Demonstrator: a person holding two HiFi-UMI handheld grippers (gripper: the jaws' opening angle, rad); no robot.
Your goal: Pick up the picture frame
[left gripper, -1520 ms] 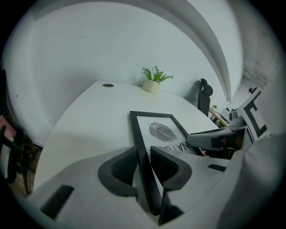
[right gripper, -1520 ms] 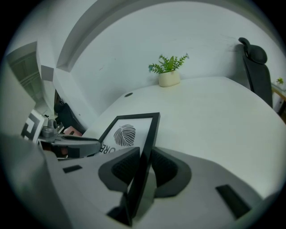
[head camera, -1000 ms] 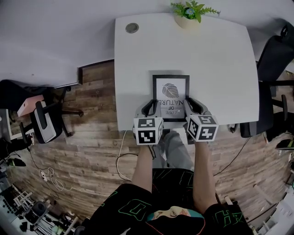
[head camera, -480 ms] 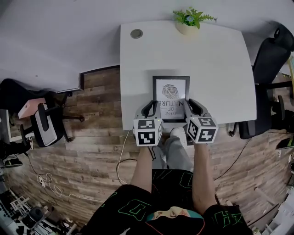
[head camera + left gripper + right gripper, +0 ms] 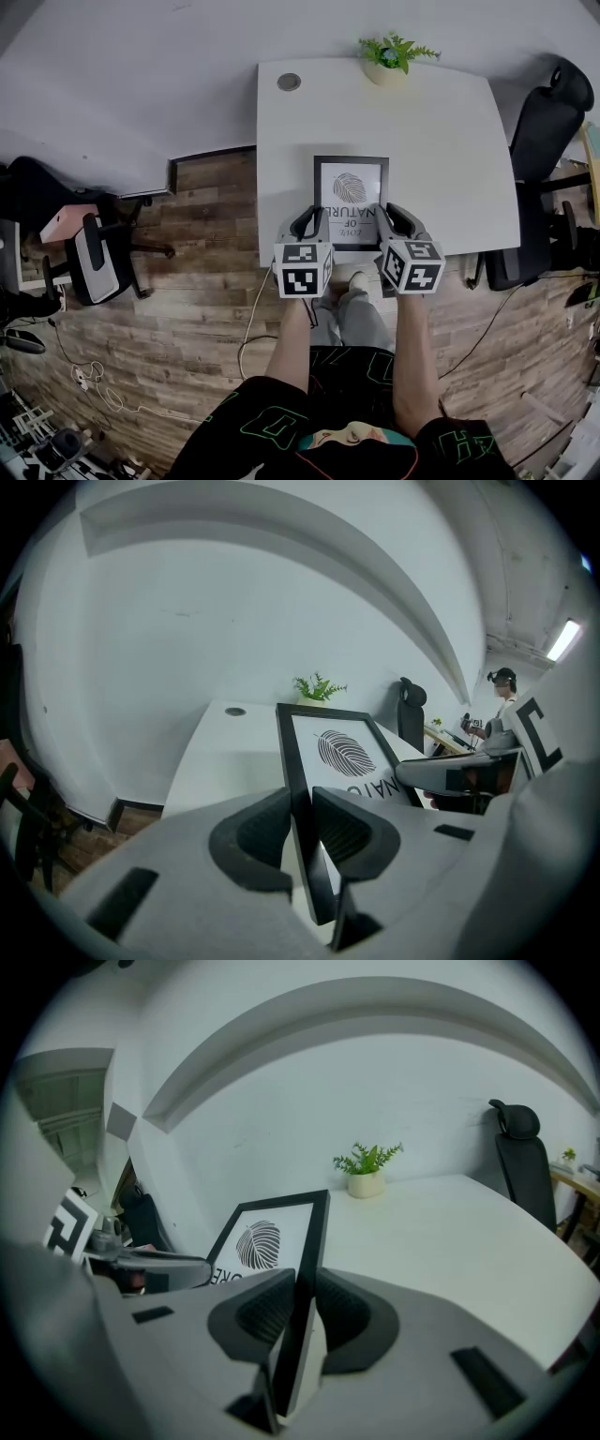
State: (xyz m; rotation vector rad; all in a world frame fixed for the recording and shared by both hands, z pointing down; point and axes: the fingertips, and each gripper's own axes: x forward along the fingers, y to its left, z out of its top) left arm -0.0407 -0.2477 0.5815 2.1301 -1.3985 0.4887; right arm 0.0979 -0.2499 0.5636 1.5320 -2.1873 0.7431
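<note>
You hold the picture frame (image 5: 350, 190) over the near part of the white table (image 5: 450, 141). Your left gripper (image 5: 314, 217) clamps its left edge and your right gripper (image 5: 385, 215) clamps its right edge.

Head view looks steeply down from overhead, with the table (image 5: 450, 141) in the upper middle of the frame. The left gripper view and right gripper view sit low, right behind their jaws, looking across the table at the wall (image 5: 234, 621). All three catch the frame (image 5: 350, 200) and plant (image 5: 394, 52).
</note>
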